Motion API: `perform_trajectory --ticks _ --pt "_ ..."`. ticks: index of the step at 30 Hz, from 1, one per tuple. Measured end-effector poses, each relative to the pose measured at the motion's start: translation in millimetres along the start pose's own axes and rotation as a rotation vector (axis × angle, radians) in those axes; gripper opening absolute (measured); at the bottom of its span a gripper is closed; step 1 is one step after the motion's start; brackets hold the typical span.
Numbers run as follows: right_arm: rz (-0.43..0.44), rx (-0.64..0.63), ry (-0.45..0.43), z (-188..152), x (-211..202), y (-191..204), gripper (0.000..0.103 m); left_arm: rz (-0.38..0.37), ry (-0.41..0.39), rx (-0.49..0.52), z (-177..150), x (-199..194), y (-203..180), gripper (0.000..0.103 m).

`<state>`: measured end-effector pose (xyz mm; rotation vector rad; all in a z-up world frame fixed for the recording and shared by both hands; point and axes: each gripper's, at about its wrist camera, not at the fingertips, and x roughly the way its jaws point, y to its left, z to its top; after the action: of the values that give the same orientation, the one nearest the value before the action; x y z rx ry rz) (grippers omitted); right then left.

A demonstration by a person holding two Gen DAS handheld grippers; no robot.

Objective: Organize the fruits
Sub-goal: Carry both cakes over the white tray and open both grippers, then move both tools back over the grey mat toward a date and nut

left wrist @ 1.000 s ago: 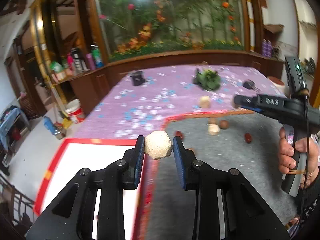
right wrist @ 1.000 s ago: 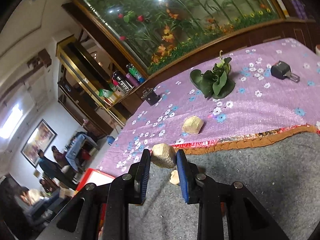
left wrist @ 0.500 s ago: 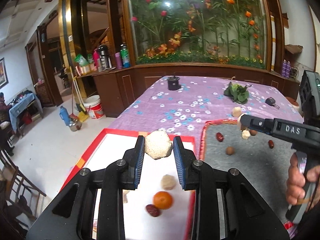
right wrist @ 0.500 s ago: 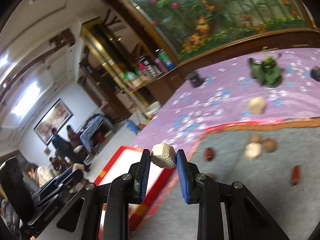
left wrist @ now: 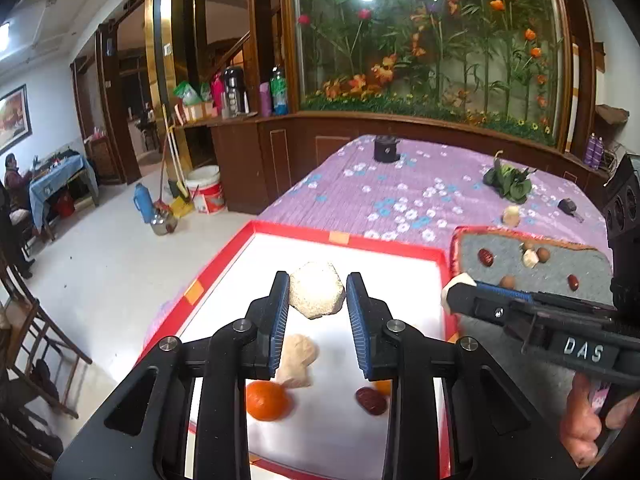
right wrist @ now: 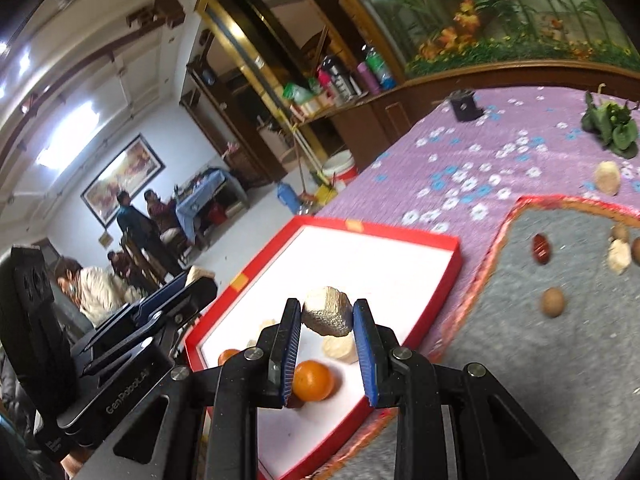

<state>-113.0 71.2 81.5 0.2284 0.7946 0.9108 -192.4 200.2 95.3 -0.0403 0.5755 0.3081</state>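
Observation:
My left gripper (left wrist: pixel 317 296) is shut on a pale beige faceted lump (left wrist: pixel 316 294) and holds it above the red-rimmed white tray (left wrist: pixel 344 240). My right gripper (right wrist: pixel 326 320) is shut on a similar beige lump (right wrist: pixel 327 317) over the same tray (right wrist: pixel 400 236). In the tray lie an orange (left wrist: pixel 267 400), a beige piece (left wrist: pixel 298 358) and a dark red date (left wrist: pixel 371 401). On the grey mat (left wrist: pixel 560 260) remain dates, brown nuts and a pale chunk (left wrist: pixel 530 258). The right gripper also shows in the left wrist view (left wrist: pixel 454 292).
The purple flowered cloth (left wrist: pixel 400 188) covers the table, with a green leafy plant (left wrist: pixel 508 184), a black cup (left wrist: pixel 386 150), a key fob (left wrist: pixel 568 208) and a stray beige lump (left wrist: pixel 511 216). The table's left edge drops to the floor.
Both grippers have moved left from the grey mat to over the red tray, each still holding its lump. The tray's contents have come closer in view.

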Motion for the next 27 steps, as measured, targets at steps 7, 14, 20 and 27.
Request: perform_trajectory --ticks 7,14,20,27 --pt "-0.019 -0.038 0.066 -14.6 26.5 11.5 0.026 0.037 0.087 -0.023 -23.9 27.7 19.2 0.028" --pt "-0.049 -0.099 0.102 -22.6 46.0 25.5 0.026 0.064 0.155 -0.055 -40.5 48.8 33.6 0.028" --pt "-0.045 -0.124 0.097 -20.9 47.3 36.3 0.039 0.070 0.163 -0.058 -40.9 47.2 33.2 0.055" --pt "-0.050 -0.079 0.044 -18.6 28.5 16.0 0.048 0.070 0.138 -0.012 -38.4 37.5 18.0 0.062"
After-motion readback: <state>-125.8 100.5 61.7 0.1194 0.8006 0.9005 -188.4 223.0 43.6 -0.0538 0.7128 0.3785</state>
